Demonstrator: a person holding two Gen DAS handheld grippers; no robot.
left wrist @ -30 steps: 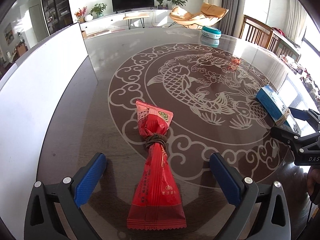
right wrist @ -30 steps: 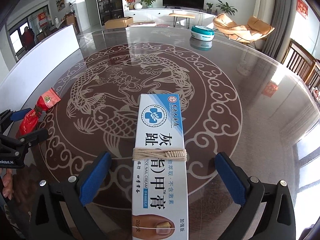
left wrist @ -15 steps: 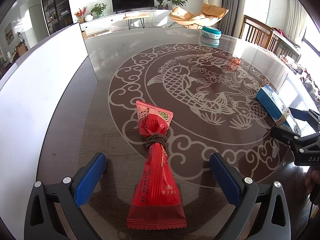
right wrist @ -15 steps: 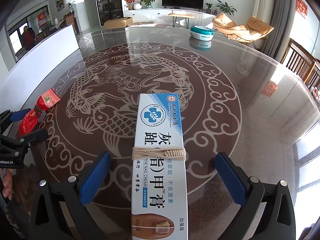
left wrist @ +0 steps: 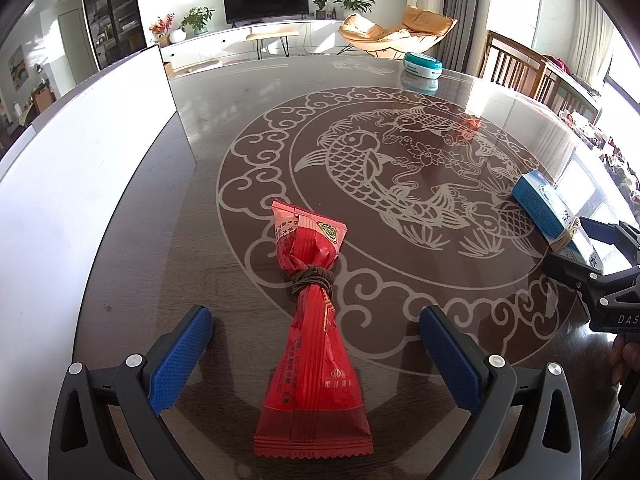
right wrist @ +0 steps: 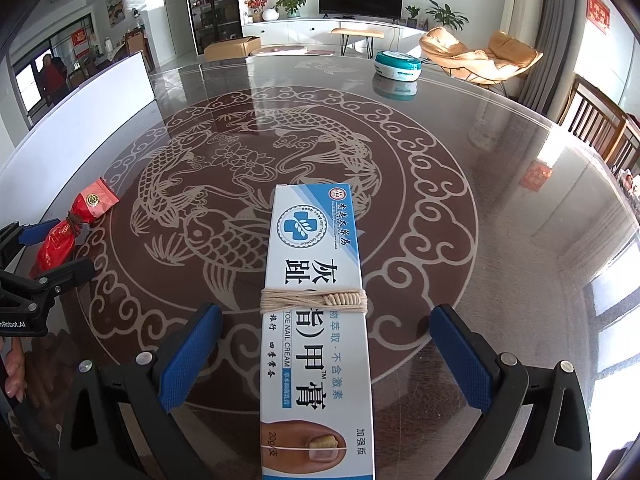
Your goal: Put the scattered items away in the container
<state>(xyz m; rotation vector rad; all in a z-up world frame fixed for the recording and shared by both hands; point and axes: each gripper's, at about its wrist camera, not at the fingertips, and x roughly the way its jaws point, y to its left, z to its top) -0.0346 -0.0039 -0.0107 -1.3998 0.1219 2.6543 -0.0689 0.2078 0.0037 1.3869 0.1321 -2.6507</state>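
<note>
One red snack packet (left wrist: 314, 344), tied round its waist with brown cord, lies on the table (left wrist: 224, 128), and one blue-and-white toe nail cream box (right wrist: 316, 320), bound with pale string, lies to its right. One round teal-and-white container (right wrist: 398, 65) sits at the far side, and one white board (left wrist: 80, 168) stands along the left edge. Two grippers show, the left gripper (left wrist: 316, 344) and the right gripper (right wrist: 326, 340), each with two blue-padded fingers spread wide.

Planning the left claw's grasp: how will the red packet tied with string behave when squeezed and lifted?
The red packet looks like thin crinkled film, so probably light and floppy. Pinched at its string, the ends may sag. Lying flat, it is unlikely to roll.
</note>
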